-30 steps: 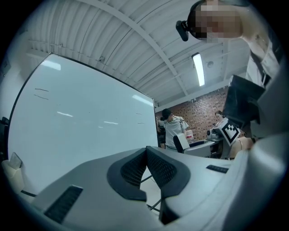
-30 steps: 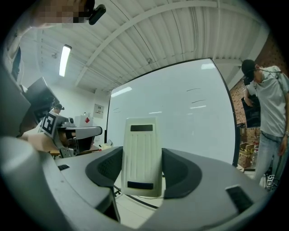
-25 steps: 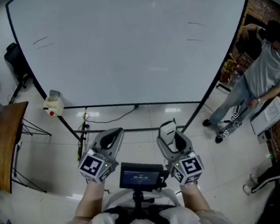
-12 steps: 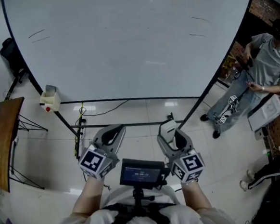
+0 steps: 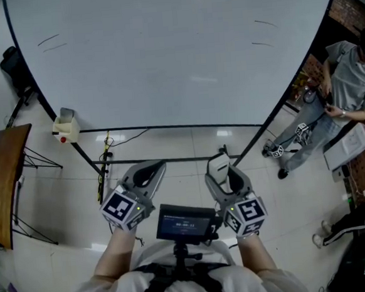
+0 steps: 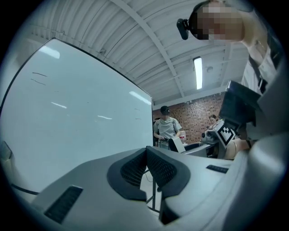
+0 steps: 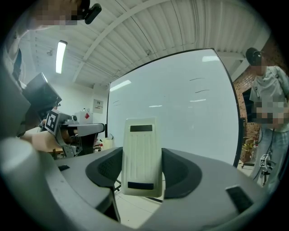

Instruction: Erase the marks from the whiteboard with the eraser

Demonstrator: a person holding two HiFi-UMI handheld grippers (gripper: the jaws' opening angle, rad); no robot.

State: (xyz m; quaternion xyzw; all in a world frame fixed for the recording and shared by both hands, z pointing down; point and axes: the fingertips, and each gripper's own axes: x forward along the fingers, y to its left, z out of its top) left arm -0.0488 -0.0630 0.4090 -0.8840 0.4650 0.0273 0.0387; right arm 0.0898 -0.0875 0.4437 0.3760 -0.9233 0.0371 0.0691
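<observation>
So, change: over the last second we are barely shifting. The whiteboard [image 5: 163,62] is sliding slightly up the head view, while both grippers are staying low by our chest, well short of it.
Meaning for the task: we are judging that erasing is not yet starting, and that we are still squaring up to the board.
Right gripper [image 7: 142,168]: it is clamping the cream eraser [image 7: 141,153] upright between its pads, with the jaws parted only by the eraser's width.
Left gripper [image 6: 145,168]: its jaws are pressing together with nothing between them.
Marks [image 5: 52,42]: faint short strokes are sitting near the board's upper left corner, and another pair [image 5: 263,32] near its upper right corner. All are remaining unwiped.
Bystander [image 5: 348,88]: a person is standing beyond the board's right edge, their legs shifting since a second ago.
Hard to make out: the strokes are showing too thin for us to read. The head view is cutting off the board's top edge. We are not telling which face of the eraser does the wiping.
</observation>
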